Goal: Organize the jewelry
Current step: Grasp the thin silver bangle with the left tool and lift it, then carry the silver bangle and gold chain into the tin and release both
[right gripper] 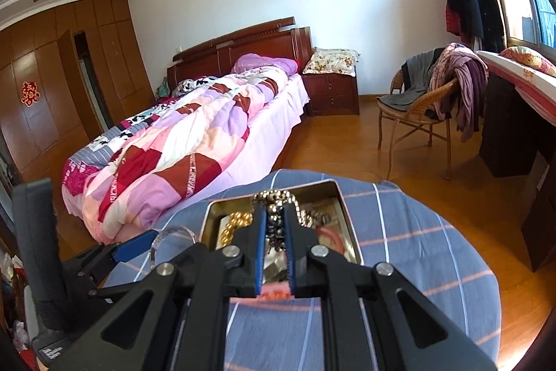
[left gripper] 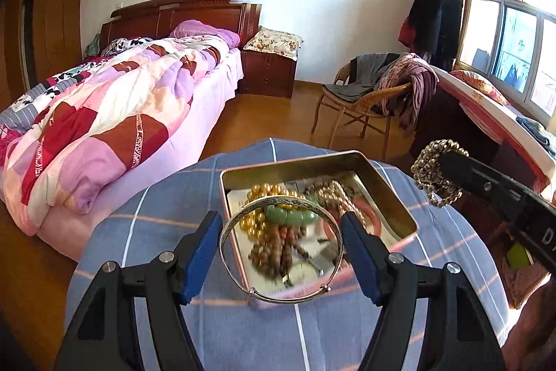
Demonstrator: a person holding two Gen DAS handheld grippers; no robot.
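two bracelets lifted over the jewelry tin

the left gripper (left gripper: 281, 246) pinches a silver bangle (left gripper: 280, 296) across its width, the blue fingers (left gripper: 201, 251) pressing its outer rim, just above the near edge of the open metal tin (left gripper: 389, 193). the thin engraved hoop looks stiff, light and slippery, best held at opposite sides. the right gripper (right gripper: 275, 242) is closed tight on a silvery beaded bracelet (left gripper: 431, 169), up and to the right of the tin (limp, so likely to swing; grip it mid-loop). inside the tin lie gold beads (left gripper: 264, 193), a green bangle (left gripper: 290, 216) and brown beads (left gripper: 274, 252).
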